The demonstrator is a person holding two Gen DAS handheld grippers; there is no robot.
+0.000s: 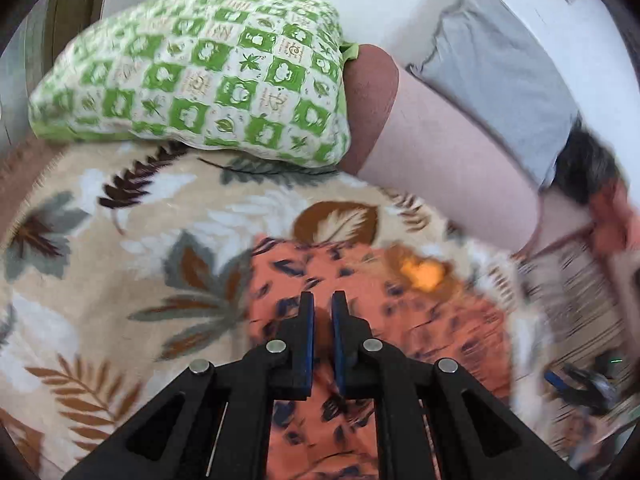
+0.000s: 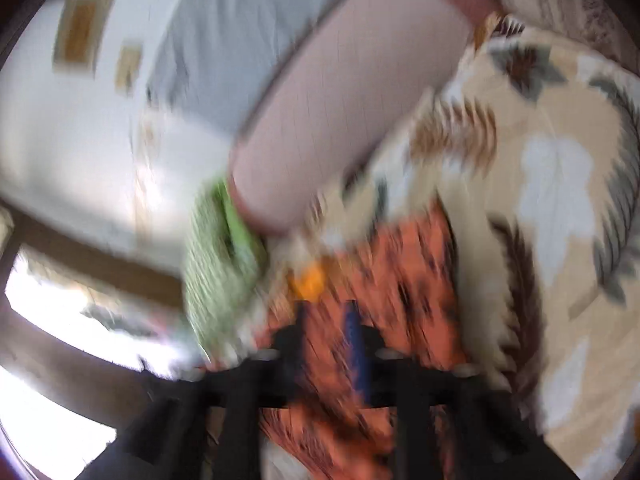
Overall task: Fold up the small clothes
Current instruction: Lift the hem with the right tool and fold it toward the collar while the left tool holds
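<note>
Left fingers (image 1: pixel 322 300) together, empty; right fingers (image 2: pixel 325 312) apart, nothing between them. The orange patterned garment (image 1: pixel 400 320) lies just beyond and beneath both, on the leaf-print blanket (image 1: pixel 120 220). Pinch opposite edges, lift evenly, fold flat.

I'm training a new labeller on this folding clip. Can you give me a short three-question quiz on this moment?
1. True or false: the green-and-white checked pillow lies on the leaf-patterned blanket.
2. What colour is the patterned garment beneath the left gripper?
A. blue
B. orange
C. white
3. Fill in: the pinkish roll-shaped cushion sits beside the ____.

Key:
1. True
2. B
3. pillow
</note>
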